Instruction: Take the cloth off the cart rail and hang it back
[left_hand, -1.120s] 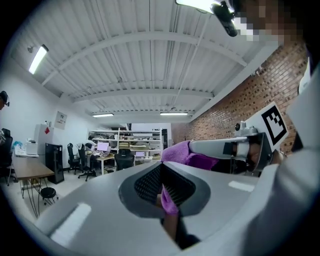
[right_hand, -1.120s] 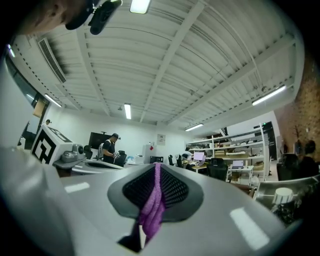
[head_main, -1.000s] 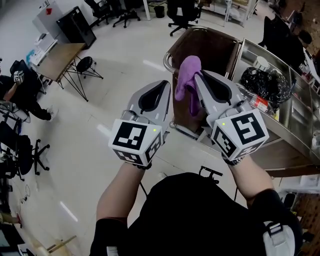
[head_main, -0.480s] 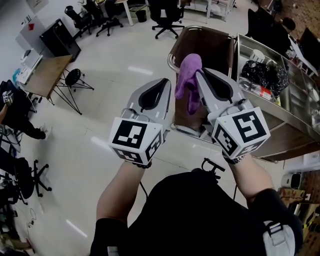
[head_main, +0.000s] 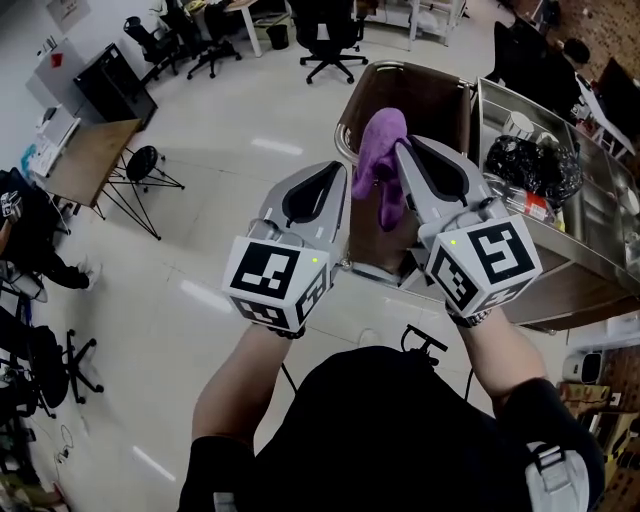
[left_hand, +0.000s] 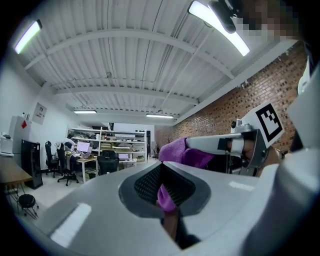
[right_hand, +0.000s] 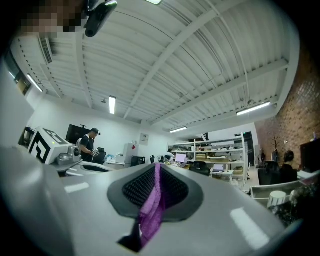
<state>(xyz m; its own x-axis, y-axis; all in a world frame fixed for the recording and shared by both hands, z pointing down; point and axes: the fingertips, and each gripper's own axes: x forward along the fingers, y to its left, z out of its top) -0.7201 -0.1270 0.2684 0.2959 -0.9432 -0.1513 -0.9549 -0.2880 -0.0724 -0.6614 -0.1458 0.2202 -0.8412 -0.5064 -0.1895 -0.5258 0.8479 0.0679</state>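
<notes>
At far left in the head view, a seated person (head_main: 28, 215) and a wooden table (head_main: 97, 138) edge the office floor. At centre, the left gripper (head_main: 328, 172) stands with its jaws together, gripping nothing that can be made out. Its own view shows only a sliver of purple in the slit between them. Just beside it, the purple cloth (head_main: 382, 140) is pinched in the closed jaws of the right gripper (head_main: 405, 147) and hangs above the brown cart (head_main: 440, 95), clear of its rail (head_main: 343, 125). At right, a black bag (head_main: 530, 162) sits on a steel counter (head_main: 600, 215).

The only markings are the black-and-white squares on the gripper cubes. A wall poster (left_hand: 39, 114) is too small to read. Only the left gripper view takes in the brick wall (left_hand: 235, 102). Only the right gripper view shows a standing person in a cap (right_hand: 90, 141).
</notes>
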